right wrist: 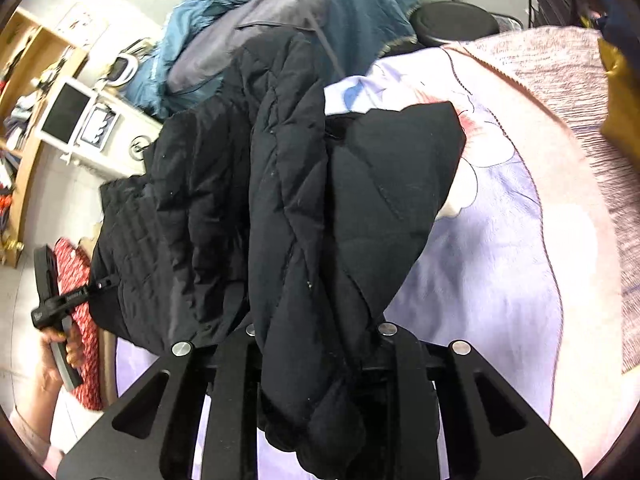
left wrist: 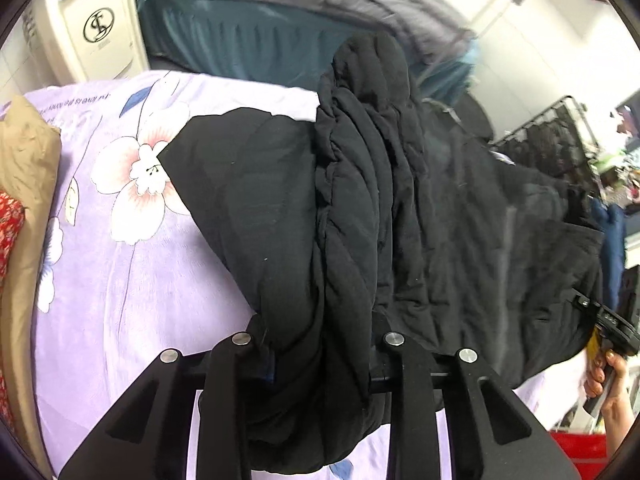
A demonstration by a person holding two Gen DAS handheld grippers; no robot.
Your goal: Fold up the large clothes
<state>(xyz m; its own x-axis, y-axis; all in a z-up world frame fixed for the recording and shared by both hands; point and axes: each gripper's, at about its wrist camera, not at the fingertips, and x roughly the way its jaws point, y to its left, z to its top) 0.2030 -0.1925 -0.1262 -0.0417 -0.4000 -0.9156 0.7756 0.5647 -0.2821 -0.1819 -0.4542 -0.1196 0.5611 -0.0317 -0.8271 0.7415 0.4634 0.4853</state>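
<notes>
A black quilted jacket [left wrist: 360,200] hangs bunched over the lilac flowered bedspread [left wrist: 120,260]. My left gripper [left wrist: 316,340] is shut on a thick fold of it, and the cloth hides the fingertips. In the right wrist view the same jacket [right wrist: 300,200] drapes away from my right gripper [right wrist: 318,330], which is shut on another gathered fold. Each gripper also shows in the other's view, gripping the jacket's edge: the right gripper [left wrist: 580,302] in a hand [left wrist: 608,376], and the left gripper [right wrist: 105,282] in a hand [right wrist: 60,356].
A heap of teal and grey bedding [left wrist: 260,20] lies beyond the bedspread [right wrist: 500,260]. There is a white appliance [left wrist: 92,28] at the back left, and a tan pillow [left wrist: 28,160] and red patterned cloth [left wrist: 8,220] at the left edge. A clothes rack [left wrist: 552,140], a black stool [right wrist: 456,20] and a wooden shelf [right wrist: 24,80] stand around.
</notes>
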